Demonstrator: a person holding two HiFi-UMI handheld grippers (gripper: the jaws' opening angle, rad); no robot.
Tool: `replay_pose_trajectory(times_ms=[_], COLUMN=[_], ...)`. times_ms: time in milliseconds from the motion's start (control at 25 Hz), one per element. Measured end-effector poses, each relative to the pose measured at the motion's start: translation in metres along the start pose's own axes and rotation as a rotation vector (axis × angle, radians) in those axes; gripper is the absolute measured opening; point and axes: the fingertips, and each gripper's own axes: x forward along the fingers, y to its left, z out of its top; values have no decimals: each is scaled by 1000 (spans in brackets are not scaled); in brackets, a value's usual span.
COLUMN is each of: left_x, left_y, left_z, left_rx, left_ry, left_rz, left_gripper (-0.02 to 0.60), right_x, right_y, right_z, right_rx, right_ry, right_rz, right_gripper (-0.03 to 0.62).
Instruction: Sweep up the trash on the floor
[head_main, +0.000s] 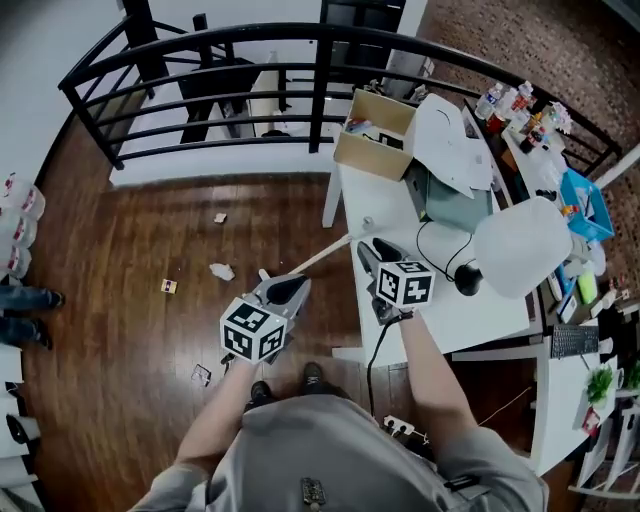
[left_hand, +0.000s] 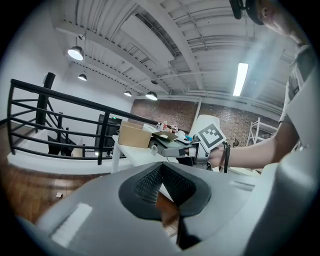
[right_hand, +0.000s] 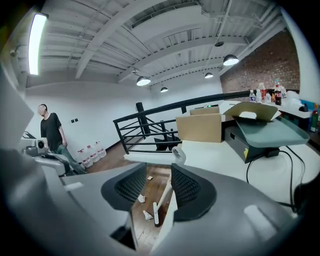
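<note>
A white broom handle (head_main: 318, 256) leans against the white table's edge (head_main: 345, 215), its looped top (right_hand: 179, 156) at the corner. My right gripper (head_main: 362, 247) is open, and the handle (right_hand: 166, 192) stands just beyond its fingertips, untouched by the pads (right_hand: 186, 187). My left gripper (head_main: 290, 288) is lower, over the wood floor, shut with nothing in it (left_hand: 160, 171); its view shows the right gripper (left_hand: 175, 150) ahead. Trash lies on the floor: a crumpled paper (head_main: 222, 271), a scrap (head_main: 220, 217), a small piece (head_main: 168, 286) and another (head_main: 201, 374). Scraps (right_hand: 141, 198) also show between the right jaws.
A black railing (head_main: 250, 70) borders the floor at the back. On the table stand a cardboard box (head_main: 375, 135) and a grey machine (head_main: 450, 200). Water bottles (head_main: 20, 205) line the left wall, where a person (right_hand: 50, 130) stands. A power strip (head_main: 405, 428) lies by my feet.
</note>
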Motion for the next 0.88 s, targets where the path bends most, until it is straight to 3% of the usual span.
replay_pose_trajectory(times_ms=[240, 480, 640, 880], left_x=[-4, -34, -51, -78], left_y=[16, 34, 45, 51], left_z=[-16, -42, -56, -75], left_rx=[-38, -84, -122, -153], left_ry=[30, 69, 74, 60], left_rz=[124, 236, 290, 318], left_gripper=[5, 5, 5, 5], right_x=[58, 99, 111, 107], right_y=[-39, -43, -23, 49], right_z=[-13, -20, -19, -19], right_rx=[-29, -56, -133, -242], right_ry=[85, 157, 189, 200], right_rz=[14, 86, 116, 232], right_gripper=[213, 213, 100, 92])
